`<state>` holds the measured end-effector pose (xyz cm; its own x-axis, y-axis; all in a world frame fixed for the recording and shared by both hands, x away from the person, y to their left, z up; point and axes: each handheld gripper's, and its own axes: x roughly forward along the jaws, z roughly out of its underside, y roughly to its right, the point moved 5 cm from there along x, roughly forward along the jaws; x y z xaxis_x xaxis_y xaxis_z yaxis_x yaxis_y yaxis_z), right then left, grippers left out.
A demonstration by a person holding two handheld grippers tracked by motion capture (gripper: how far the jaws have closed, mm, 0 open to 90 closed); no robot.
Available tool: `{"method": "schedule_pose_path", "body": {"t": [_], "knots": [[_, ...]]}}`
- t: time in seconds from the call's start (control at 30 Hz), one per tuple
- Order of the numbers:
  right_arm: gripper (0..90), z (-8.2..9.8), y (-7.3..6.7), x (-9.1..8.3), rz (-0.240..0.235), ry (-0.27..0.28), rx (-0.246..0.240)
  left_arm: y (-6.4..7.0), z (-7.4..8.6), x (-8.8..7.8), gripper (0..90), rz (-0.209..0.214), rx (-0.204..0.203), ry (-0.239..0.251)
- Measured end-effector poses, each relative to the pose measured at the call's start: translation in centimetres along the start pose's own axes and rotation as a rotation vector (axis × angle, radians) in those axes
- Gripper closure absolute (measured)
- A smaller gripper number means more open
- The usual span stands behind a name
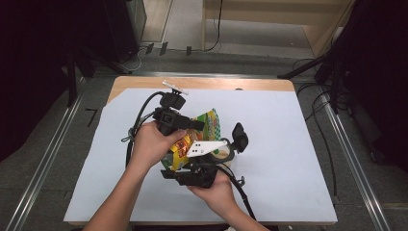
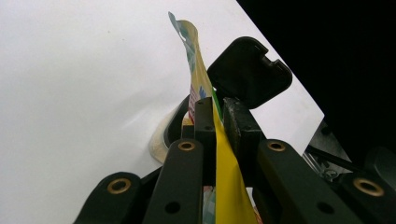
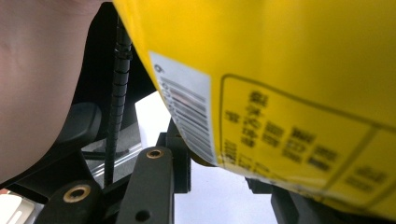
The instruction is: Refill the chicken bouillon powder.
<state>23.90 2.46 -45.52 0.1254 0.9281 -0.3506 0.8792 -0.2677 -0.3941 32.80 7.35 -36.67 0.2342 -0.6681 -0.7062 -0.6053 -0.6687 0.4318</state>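
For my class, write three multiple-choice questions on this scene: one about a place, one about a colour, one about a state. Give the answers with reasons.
1. Where is the yellow and green snack packet?
A. flat at the table's far edge
B. held up between the two grippers, above the white paper sheet
C. on the floor

2. What colour is the packet's back panel around the barcode label?
A. yellow
B. blue
C. white

3. How do the left gripper's jaws stand?
A. wide apart and empty
B. resting on the table
C. closed on the packet's thin edge

Answers: 1 B, the high view shows it raised between both hands over the sheet. 2 A, the right gripper view shows yellow film around the label. 3 C, the left gripper view shows both jaws pinching the film.
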Motion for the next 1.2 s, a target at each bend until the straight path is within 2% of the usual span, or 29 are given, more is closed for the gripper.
{"method": "schedule_pose_path", "body": {"t": [0.3, 0.47, 0.67, 0.93, 1.13, 1.2], "knots": [[69.2, -0.1, 0.02, 0.06, -0.002, -0.004, -0.017, -0.01, 0.02, -0.18, 84.8, -0.01, 0.001, 0.008], [69.2, -0.11, 0.13, 0.13, -0.02, -0.004, -0.005, -0.02, 0.01, -0.18, 84.7, -0.014, 0.001, 0.011], [68.8, -0.08, 0.09, 0.15, 0.005, -0.006, -0.011, 0.15, 0.01, -0.07, 84.7, -0.014, 0.004, 0.012], [68.5, 0.01, 0.21, 0.04, 0.016, -0.004, -0.008, 0.26, -0.07, 0.14, 84.7, -0.015, 0.014, 0.013], [68.5, 0.26, 0.38, 0.02, 0.016, -0.005, 0.004, 0.27, -0.06, 0.62, 84.7, -0.017, 0.02, -0.012], [68.5, 0.26, 0.43, -0.07, 0.019, -0.004, 0.003, 0.37, -0.14, 0.66, 84.7, -0.012, 0.021, -0.007]]}}
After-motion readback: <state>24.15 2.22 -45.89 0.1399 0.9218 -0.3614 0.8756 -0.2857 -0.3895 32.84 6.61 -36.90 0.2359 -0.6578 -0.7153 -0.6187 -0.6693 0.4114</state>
